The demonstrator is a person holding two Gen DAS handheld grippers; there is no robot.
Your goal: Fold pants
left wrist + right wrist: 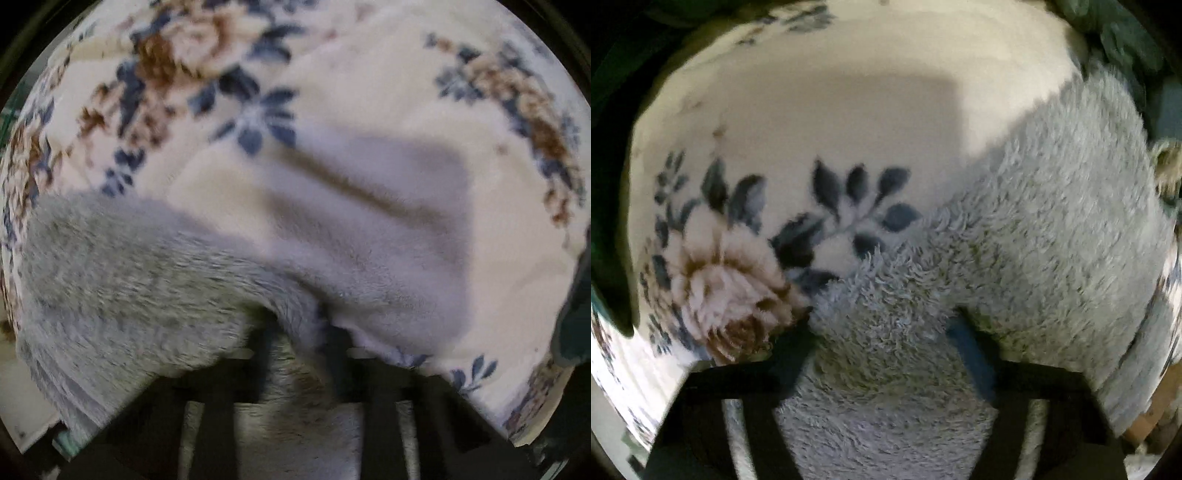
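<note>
Right now, fluffy pale grey-blue fleece pants (pixel 1015 229) spread across a cream plush blanket printed with navy leaves and brown-and-beige flowers (pixel 820 122), covering the lower right half of the right wrist view and reaching up toward its top right corner. Long shaggy pile, a touch blurred. Down low in that view, fleece bunched between the two black fingers of the right gripper (pixel 886 325), gripped from both sides, a blue pad (pixel 971 350) showing on the right-hand finger where it presses into the fabric. A big beige rose (pixel 720 284) printed on the blanket just left of that pinch, a sprig of navy leaves (pixel 857 199) above it.

Over in the left wrist view, same pants (pixel 122 280) heaped at lower left, a thick rolled edge sweeping down to the middle of the frame. Left gripper (pixel 299 332) pinching a fold of that fleece between its dark fingers, more grey pile filling the gap below the tips. Blanket (pixel 388 122) rumpled beyond, with one long soft crease running diagonally and a broad grey shadow lying over it. Flower clusters scattered along the upper left and right margins. Dark green cloth (pixel 576 306) poking in at the right edge, too blurred to identify further.
</note>
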